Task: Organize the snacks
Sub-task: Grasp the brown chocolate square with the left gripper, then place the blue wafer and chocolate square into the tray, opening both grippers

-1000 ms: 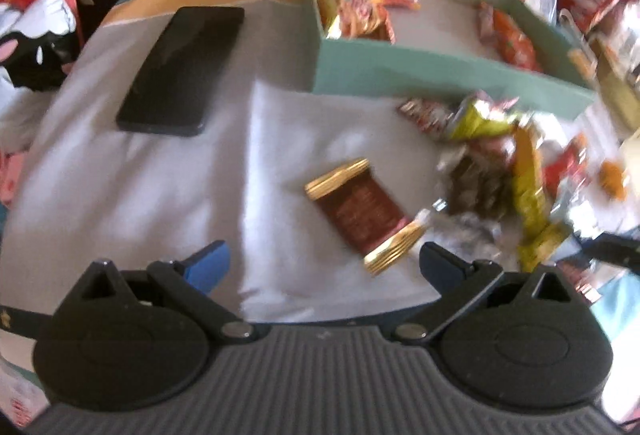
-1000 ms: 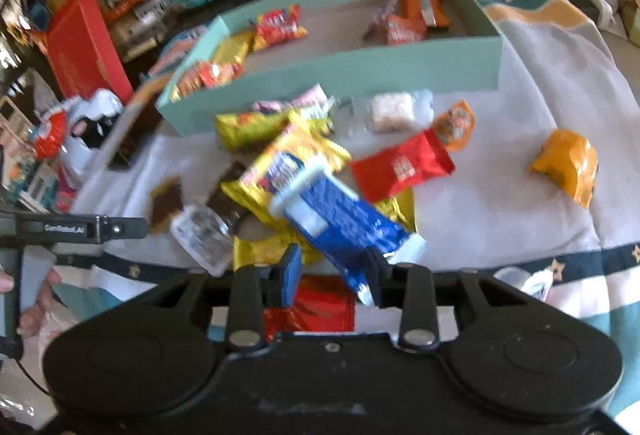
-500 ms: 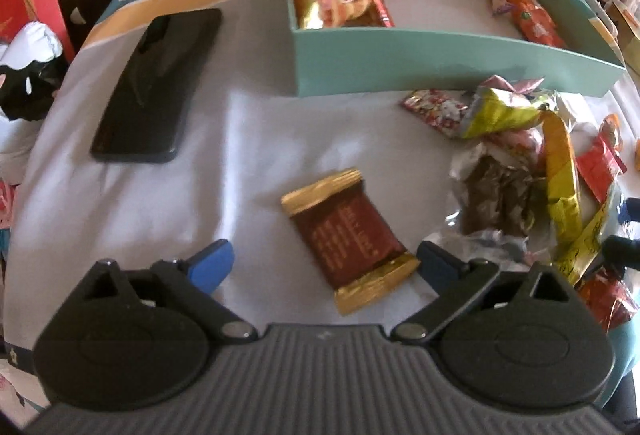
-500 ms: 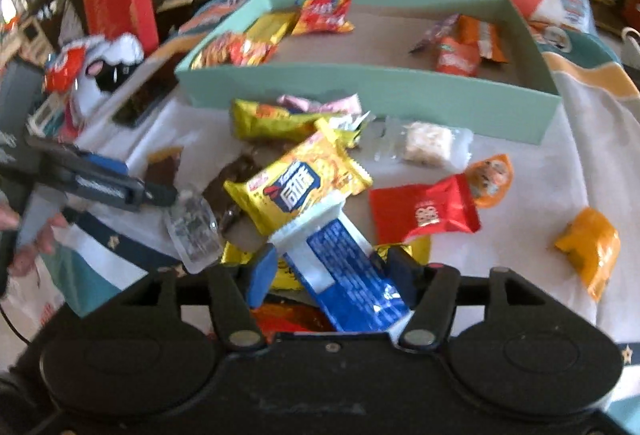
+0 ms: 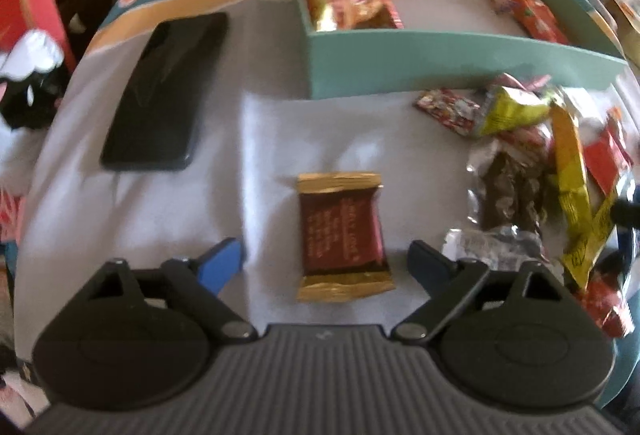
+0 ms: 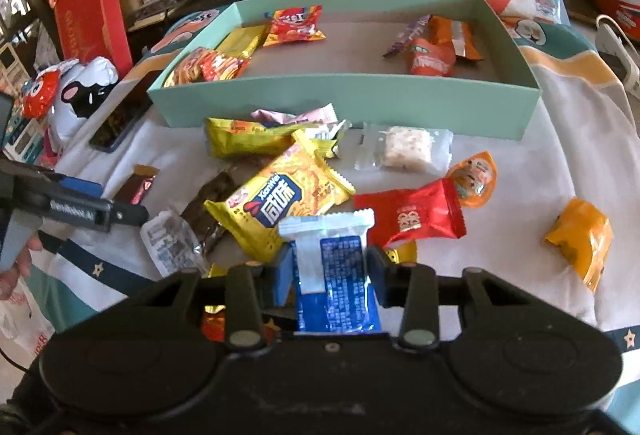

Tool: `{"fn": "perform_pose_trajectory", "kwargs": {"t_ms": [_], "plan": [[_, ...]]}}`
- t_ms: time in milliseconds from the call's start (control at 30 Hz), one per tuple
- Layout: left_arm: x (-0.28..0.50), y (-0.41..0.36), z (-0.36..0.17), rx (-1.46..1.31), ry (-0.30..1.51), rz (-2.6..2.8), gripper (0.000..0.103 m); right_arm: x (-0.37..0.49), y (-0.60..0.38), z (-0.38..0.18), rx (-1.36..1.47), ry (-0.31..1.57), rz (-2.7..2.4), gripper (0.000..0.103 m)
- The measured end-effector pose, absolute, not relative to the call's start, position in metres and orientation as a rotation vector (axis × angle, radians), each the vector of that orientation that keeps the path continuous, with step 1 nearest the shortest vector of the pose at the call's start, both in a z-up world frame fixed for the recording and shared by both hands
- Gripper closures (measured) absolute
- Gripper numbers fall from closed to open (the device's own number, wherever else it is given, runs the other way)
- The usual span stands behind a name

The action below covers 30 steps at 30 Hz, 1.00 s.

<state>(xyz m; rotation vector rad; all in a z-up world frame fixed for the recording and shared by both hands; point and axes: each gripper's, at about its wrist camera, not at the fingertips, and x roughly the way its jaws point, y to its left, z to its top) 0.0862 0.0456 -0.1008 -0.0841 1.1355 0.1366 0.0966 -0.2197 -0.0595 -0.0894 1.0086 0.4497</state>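
Presently, the right hand-held gripper [image 6: 330, 273] is clamping the blue packet [image 6: 336, 271], jaws having just closed, ready for the teal box [image 6: 348, 103]. The left hand-held gripper [image 5: 326, 261] is straddling the brown bar [image 5: 342, 233] on the cloth, jaws narrowing but not touching.

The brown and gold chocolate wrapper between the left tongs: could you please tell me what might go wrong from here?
1. The flat brown and gold chocolate wrapper lies on soft white cloth; the left tongs, which have just been closing but are not yet touching it, may pinch cloth too.
2. The right tongs grip the blue and white packet by its sides; the glossy packet could slip.
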Motion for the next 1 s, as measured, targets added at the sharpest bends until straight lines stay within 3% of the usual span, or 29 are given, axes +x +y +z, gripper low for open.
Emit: {"fn": "perform_pose_trajectory", "kwargs": {"t_ms": [33, 67, 100, 700, 1000], "plan": [[0.085, 0.043, -0.099, -0.076, 1.121, 0.115, 0.036, 0.097, -0.221, -0.059, -0.081, 1.01, 0.445, 0.065], [0.083, 0.041, -0.096, -0.067, 1.107, 0.098, 0.062, 0.097, -0.222, -0.059, -0.071, 1.011, 0.438, 0.065], [0.083, 0.041, -0.093, -0.07, 1.103, 0.086, 0.066, 0.097, -0.223, -0.058, -0.059, 1.012, 0.434, 0.065], [0.068, 0.042, -0.058, -0.174, 1.02, 0.014, 0.067, 0.113, -0.249, -0.031, 0.101, 1.0, 0.351, 0.067], [0.12, 0.026, -0.009, -0.164, 0.909, -0.056, 0.067, 0.163, -0.261, 0.014, 0.169, 0.911, 0.327, 0.067]]}}
